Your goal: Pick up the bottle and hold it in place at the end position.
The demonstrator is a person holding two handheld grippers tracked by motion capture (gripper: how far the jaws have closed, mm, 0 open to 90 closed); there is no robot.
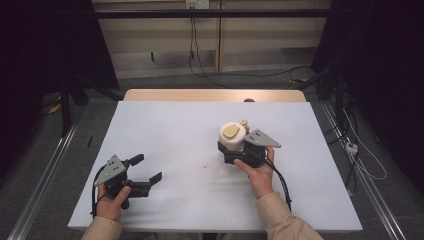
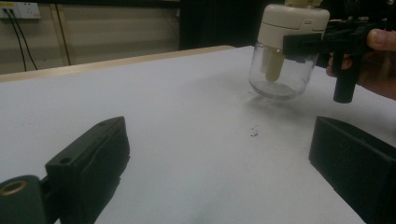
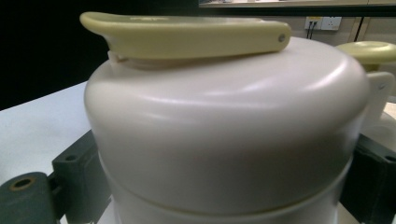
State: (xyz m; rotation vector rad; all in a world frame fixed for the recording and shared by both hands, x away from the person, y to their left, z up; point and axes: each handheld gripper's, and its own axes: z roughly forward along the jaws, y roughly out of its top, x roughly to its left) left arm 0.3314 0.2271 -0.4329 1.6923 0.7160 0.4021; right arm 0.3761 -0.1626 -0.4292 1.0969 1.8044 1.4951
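Note:
A jar (image 1: 232,136) with a clear glass body and a cream lid stands upright right of the table's middle. A pale yellow lever (image 3: 187,35) lies flat on the lid (image 3: 224,130). My right gripper (image 1: 232,146) is shut on the jar just under the lid, one jaw on each side. In the left gripper view the jar (image 2: 287,51) hangs at or just above the table; I cannot tell if it touches. My left gripper (image 1: 147,168) rests at the front left, open, with nothing between its jaws (image 2: 219,168).
A white sheet (image 1: 175,125) covers the table, and a wooden edge (image 1: 215,95) shows at the back. A few dark specks (image 2: 253,133) lie on the sheet between the grippers. Cables and metal rails run on the floor around the table.

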